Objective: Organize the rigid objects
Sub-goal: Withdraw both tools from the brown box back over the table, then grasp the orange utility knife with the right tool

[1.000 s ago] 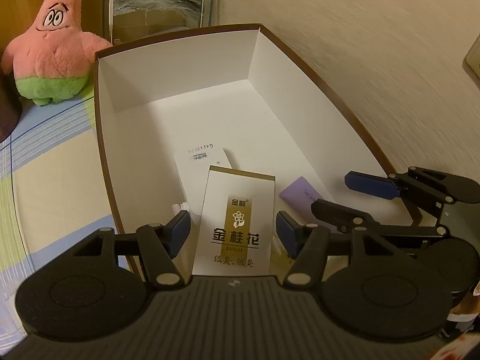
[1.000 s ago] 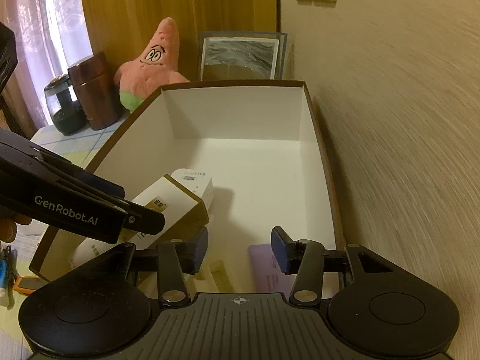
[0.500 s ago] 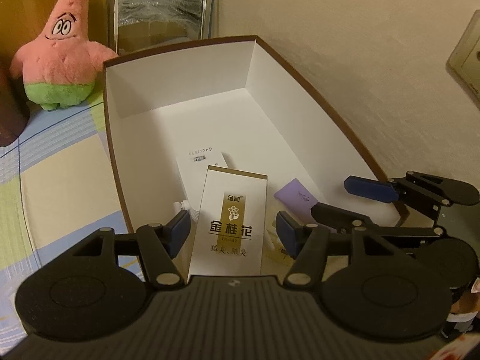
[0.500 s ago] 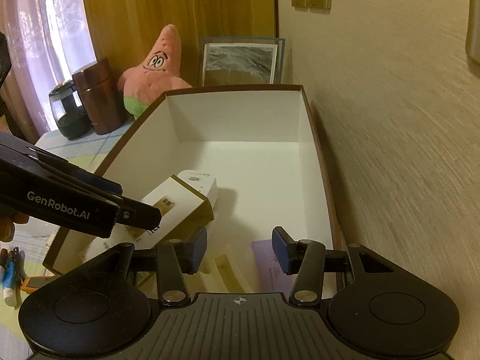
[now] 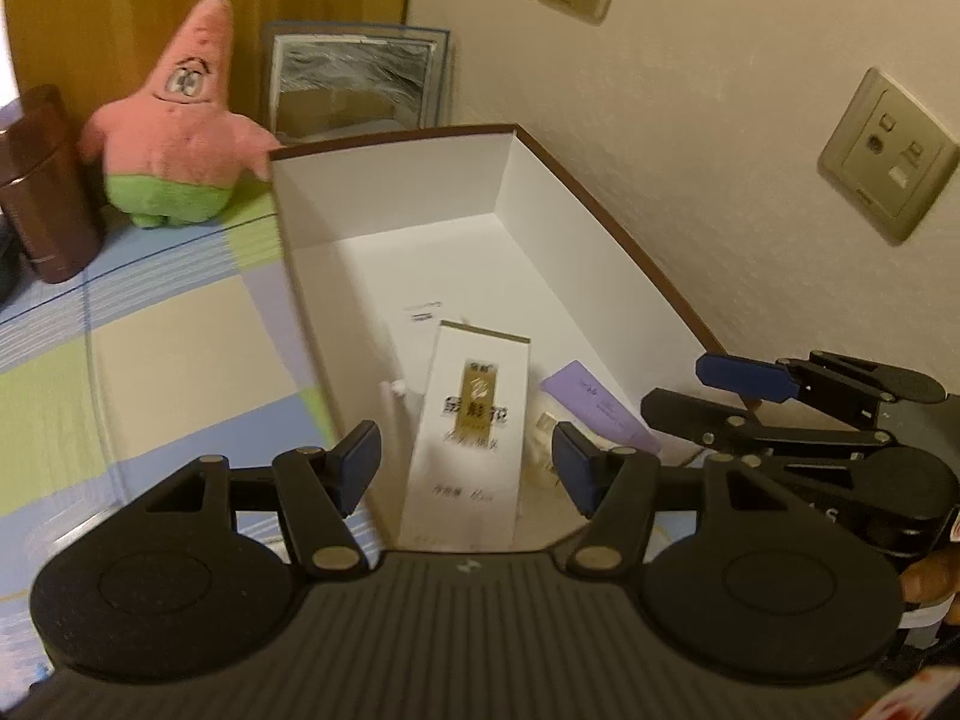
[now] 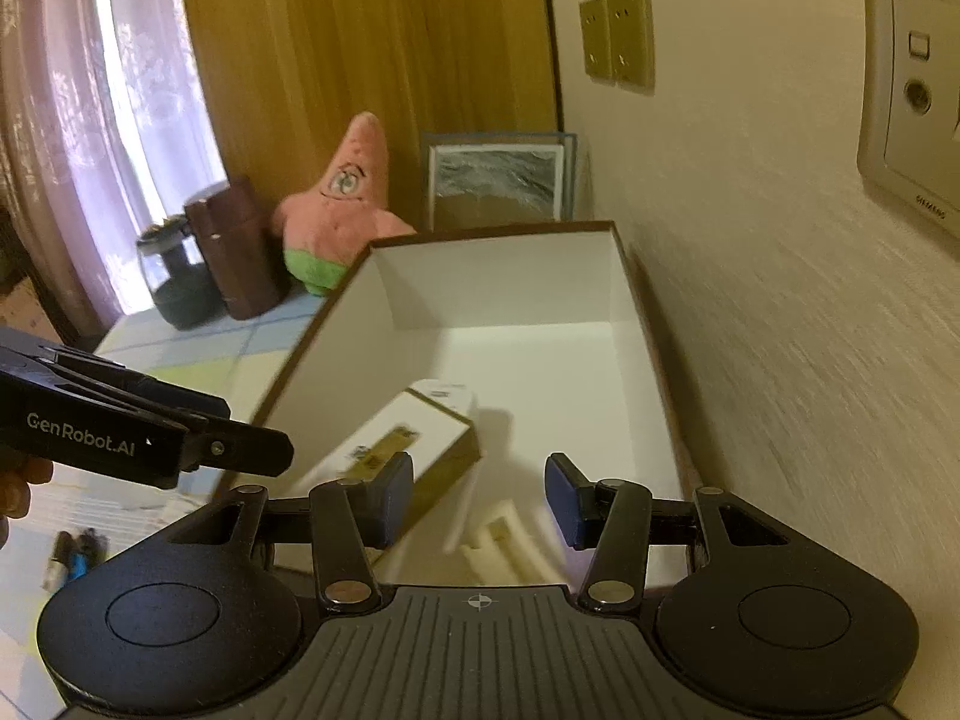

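Note:
A white box with a brown rim [image 5: 600,210] [image 6: 648,330] stands against the wall. In it lie a white-and-gold carton [image 5: 474,408] [image 6: 390,450], a small white box [image 5: 420,315] [image 6: 450,393], a flat purple packet [image 5: 600,408] and a cream foam piece [image 6: 504,546]. My left gripper [image 5: 468,468] hangs open above the box's near end, touching nothing. My right gripper [image 6: 480,498] is also open and empty, and in the left wrist view it shows as the right gripper [image 5: 708,396] over the box's right corner. The left gripper [image 6: 240,450] juts in from the left.
A pink star plush [image 5: 180,138], a brown canister [image 5: 42,192] and a framed picture [image 5: 354,84] stand behind the box. A dark jar [image 6: 174,276] sits by the window. Wall sockets [image 5: 888,156] are at the right. A checked tablecloth [image 5: 150,348] lies left of the box.
Both grippers have drawn back and risen from the box, so more of the wall and sockets shows. The things in the box have not moved. Both stay open.

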Demonstrator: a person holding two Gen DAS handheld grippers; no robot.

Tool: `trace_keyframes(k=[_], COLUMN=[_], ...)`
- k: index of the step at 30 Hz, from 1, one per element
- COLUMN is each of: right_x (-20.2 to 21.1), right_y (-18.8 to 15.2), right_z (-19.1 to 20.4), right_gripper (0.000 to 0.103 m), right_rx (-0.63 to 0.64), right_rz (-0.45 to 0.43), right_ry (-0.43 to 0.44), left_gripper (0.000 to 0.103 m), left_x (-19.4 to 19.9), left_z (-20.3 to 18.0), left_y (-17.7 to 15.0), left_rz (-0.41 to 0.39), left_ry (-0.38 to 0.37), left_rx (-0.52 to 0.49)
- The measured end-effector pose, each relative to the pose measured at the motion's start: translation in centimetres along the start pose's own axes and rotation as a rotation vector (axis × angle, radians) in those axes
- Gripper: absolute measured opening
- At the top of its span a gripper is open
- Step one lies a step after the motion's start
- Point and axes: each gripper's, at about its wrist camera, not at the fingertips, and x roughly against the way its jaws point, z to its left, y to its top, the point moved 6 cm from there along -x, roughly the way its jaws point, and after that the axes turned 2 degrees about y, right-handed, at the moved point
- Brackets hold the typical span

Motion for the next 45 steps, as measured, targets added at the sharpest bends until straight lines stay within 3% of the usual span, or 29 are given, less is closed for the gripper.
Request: trace_keyframes(k=[10, 22, 34, 45], right_x=[2.1, 1.9, -0.6, -4.9], right_y=[-1.5, -3.3, -6.4, -9.0], right_z=[5.6, 12.0, 18.4, 20.0], right_gripper=[0.046, 0.046, 0.046, 0.046], right_rx=[0.009, 0.047, 0.114, 0.164], right_rz=[0.002, 0.036, 0.131, 0.235], right_ry=[0.062, 0.13, 0.209, 0.24], left_gripper=[0.059, 0.059, 0.059, 0.058], left_x=[5.3, 10.5, 13.5, 13.3], left_z=[4.2, 10.6, 16.7, 20.2], left_y=[-4.1, -10.1, -16.7, -22.2], left_rz=[-0.028, -0.023, 0.024, 0.082], left_ry=[0.031, 0.094, 0.182, 0.277], left_rx=[0.052, 0.134, 0.268, 0.382])
